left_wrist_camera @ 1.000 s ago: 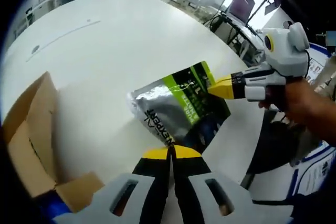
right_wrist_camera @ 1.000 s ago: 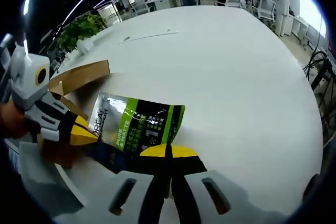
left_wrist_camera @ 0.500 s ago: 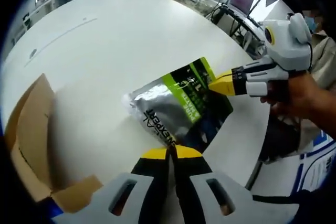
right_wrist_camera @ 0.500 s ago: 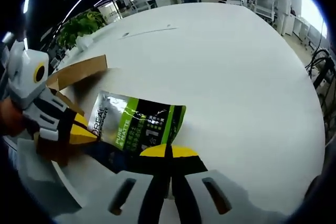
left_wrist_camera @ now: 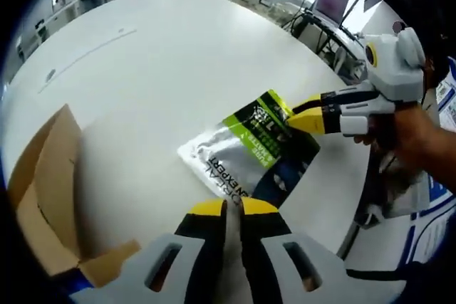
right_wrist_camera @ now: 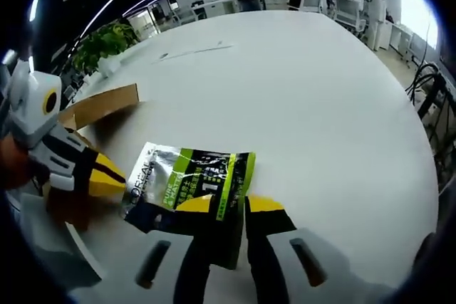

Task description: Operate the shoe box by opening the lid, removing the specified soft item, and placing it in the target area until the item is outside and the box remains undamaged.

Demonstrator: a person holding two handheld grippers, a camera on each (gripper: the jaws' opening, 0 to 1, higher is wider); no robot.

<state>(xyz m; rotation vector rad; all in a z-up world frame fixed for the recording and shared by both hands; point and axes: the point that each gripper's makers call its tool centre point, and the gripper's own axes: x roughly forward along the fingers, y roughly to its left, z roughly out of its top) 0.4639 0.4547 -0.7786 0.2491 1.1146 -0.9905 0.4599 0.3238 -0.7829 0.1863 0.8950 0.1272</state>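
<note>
The cardboard box [left_wrist_camera: 44, 197] is seen open at the left, and the silver and green pouch [left_wrist_camera: 249, 154] is laid flat on the white table [left_wrist_camera: 157, 62] to the right of the box, already outside it. The left gripper [left_wrist_camera: 226, 208] and the right gripper [right_wrist_camera: 222, 204] are both parted at the pouch's edges, so the pouch appears released. Only the withdrawal of the grippers is judged to be left.

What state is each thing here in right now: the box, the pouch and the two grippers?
Box: open, flaps up, on the table.
Pouch: out of the box, lying flat on the table.
Left gripper: open, at one end of the pouch.
Right gripper: open, at the other end of the pouch.
</note>
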